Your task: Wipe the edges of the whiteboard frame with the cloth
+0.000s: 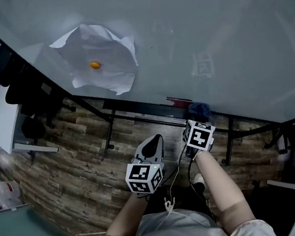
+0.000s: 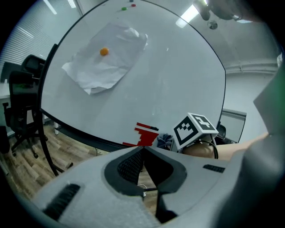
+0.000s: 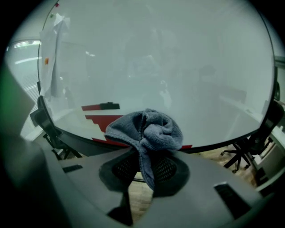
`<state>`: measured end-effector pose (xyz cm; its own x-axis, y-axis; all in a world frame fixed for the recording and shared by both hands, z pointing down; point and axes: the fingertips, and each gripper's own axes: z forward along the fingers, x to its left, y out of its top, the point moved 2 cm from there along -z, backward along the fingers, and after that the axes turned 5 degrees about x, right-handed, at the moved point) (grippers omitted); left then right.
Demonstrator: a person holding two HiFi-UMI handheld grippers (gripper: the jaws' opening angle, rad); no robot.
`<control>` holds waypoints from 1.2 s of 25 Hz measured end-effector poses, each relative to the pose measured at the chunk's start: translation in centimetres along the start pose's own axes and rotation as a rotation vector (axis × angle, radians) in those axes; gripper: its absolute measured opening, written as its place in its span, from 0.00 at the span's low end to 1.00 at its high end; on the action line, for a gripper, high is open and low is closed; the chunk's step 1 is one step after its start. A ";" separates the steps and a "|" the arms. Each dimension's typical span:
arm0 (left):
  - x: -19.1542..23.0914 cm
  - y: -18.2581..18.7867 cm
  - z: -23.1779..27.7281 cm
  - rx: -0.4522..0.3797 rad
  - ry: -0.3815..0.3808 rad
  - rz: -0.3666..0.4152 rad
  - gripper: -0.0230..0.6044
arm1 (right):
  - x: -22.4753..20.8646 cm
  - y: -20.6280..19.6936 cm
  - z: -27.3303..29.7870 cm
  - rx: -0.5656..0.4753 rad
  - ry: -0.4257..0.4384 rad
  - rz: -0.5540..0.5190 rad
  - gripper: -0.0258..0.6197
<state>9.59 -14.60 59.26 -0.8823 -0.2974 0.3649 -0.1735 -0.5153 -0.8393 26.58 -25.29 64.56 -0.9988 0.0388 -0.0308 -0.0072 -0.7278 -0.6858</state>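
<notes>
Right gripper (image 3: 144, 153): jaws clamped on a bunched grey-blue cloth (image 3: 147, 129), with the wad just beside the whiteboard's lower frame edge (image 3: 222, 141); contact cannot be confirmed. Left gripper (image 2: 143, 149): jaws together, nothing between them. Advised handling: press the wad onto the dark rail and draw it along steadily, skirting the red object (image 3: 100, 118) on the ledge. Whiteboard (image 1: 206, 27) carries a crumpled paper sheet (image 1: 110, 76) under an orange magnet (image 1: 94, 65). Legible writing: none; marker cubes (image 1: 144, 178) show square codes only.

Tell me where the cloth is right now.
In the right gripper view, the grey cloth is bunched in the right gripper's jaws, near the whiteboard's bottom frame edge, beside the red item there.
</notes>
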 end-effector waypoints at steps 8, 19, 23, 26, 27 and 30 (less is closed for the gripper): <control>6.3 0.8 -4.2 -0.020 0.045 0.012 0.07 | 7.7 -0.3 1.2 0.028 0.058 0.003 0.14; 13.0 0.1 -8.4 -0.010 0.143 0.010 0.07 | 17.4 0.0 2.7 0.040 0.163 -0.067 0.14; 15.1 0.0 -9.4 -0.011 0.180 -0.006 0.07 | 20.4 0.2 3.3 0.037 0.187 -0.080 0.14; 16.6 0.3 -10.2 -0.020 0.202 -0.010 0.07 | 22.8 0.0 3.4 0.038 0.209 -0.099 0.14; 17.4 0.7 -10.4 -0.028 0.209 -0.011 0.07 | 23.6 0.1 3.4 0.038 0.217 -0.101 0.14; 19.9 1.7 -10.4 -0.050 0.226 -0.012 0.07 | 26.2 0.5 3.5 0.035 0.252 -0.096 0.14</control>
<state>-12.78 -12.98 60.91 -0.9547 -0.1008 0.2798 -0.2009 -0.4752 -0.8567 0.24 -27.05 65.95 -0.9496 0.2752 -0.1498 -0.1078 -0.7357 -0.6687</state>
